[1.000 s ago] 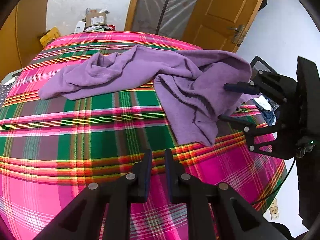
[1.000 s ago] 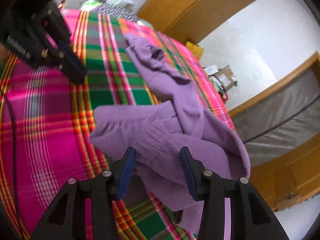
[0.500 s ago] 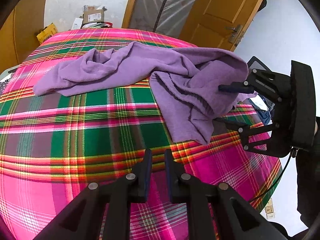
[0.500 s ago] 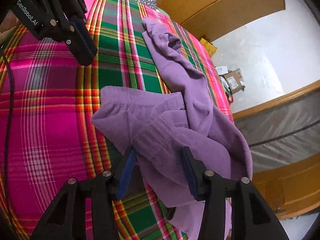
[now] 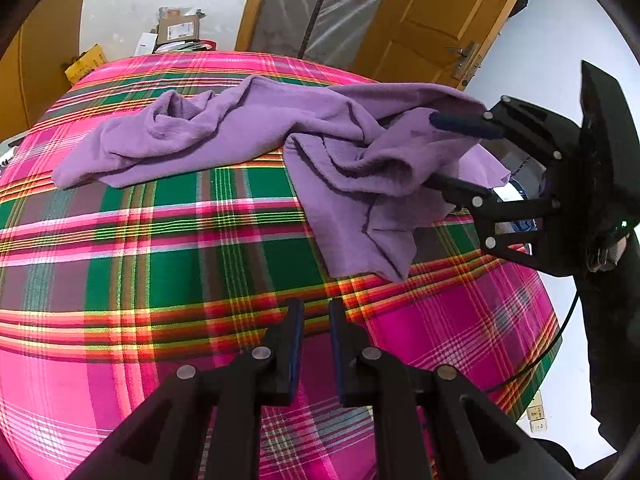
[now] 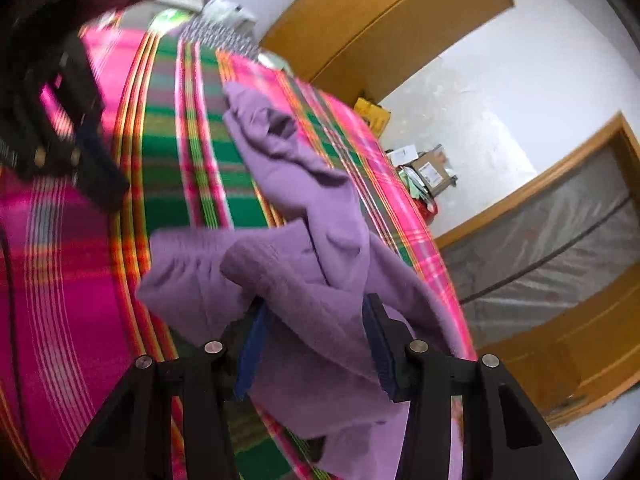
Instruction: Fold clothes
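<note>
A crumpled purple garment (image 5: 240, 128) lies across the far half of a bed with a pink and green plaid cover (image 5: 160, 264). My right gripper (image 5: 432, 150) comes in from the right, open, with a raised fold of the garment's near end between its fingers. In the right wrist view, which is blurred by motion, that fold (image 6: 304, 280) fills the gap of the open right gripper (image 6: 316, 304). My left gripper (image 5: 316, 308) hovers over bare cover near the front edge, shut with nothing in it, well short of the garment's hanging corner (image 5: 384, 264).
Behind the bed stand a wooden door (image 5: 432, 20), a plastic-covered doorway (image 5: 312, 8) and a cardboard box (image 5: 178, 30) on the floor. A yellow box (image 5: 86, 66) sits at the far left corner. The bed's right edge drops off beside a person's dark sleeve (image 5: 612, 280).
My right gripper has pushed further onto the garment, and the fold now sits deeper between its fingers and is bunched higher. My left gripper stays shut, with the garment a little farther from it.
</note>
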Available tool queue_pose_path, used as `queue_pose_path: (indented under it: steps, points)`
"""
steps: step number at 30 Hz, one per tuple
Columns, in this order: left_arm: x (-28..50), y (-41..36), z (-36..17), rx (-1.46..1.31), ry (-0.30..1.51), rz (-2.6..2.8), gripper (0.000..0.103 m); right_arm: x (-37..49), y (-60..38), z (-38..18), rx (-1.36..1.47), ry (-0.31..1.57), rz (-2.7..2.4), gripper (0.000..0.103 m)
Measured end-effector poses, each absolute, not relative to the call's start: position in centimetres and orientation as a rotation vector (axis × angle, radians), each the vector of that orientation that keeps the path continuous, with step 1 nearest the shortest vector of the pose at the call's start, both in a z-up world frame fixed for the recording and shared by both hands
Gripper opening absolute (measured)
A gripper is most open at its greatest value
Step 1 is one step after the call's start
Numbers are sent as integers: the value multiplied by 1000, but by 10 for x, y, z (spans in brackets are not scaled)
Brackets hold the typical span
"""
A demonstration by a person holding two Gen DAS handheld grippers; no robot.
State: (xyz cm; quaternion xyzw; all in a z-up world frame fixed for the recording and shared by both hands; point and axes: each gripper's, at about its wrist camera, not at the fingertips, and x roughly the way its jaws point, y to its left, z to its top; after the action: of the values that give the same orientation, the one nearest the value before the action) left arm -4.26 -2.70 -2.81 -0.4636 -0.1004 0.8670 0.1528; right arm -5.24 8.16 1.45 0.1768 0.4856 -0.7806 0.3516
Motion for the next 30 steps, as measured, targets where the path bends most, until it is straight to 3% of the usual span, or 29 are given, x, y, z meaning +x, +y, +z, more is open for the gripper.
queue_pose_path:
  steps: [5, 6, 7, 8, 18, 24, 30]
  points:
    - [-45, -24, -31, -1334, -305, 2459, 13, -46, 70, -11, 499, 1371, -1902, 46]
    - [-45, -24, -32, -1330, -308, 2455, 12, -48, 68, -12, 520, 1351, -1903, 32]
    - [-45, -23, -32, -1327, -310, 2452, 12, -51, 68, -10, 521, 1330, -1934, 11]
    - [-45, -23, -32, -1323, -315, 2449, 13, -54, 68, -7, 522, 1304, -1967, 7]
    - [-52, -25, -35, -1285, -469, 2349, 13, -83, 98, 92, 418, 790, -2378, 6]
    - [-58, -28, -41, -1252, -630, 2255, 20, -86, 118, 115, 396, 684, -2490, 6]
    - [-65, -30, -39, -1206, -686, 2265, 20, -83, 147, 123, 395, 577, -2560, 6]
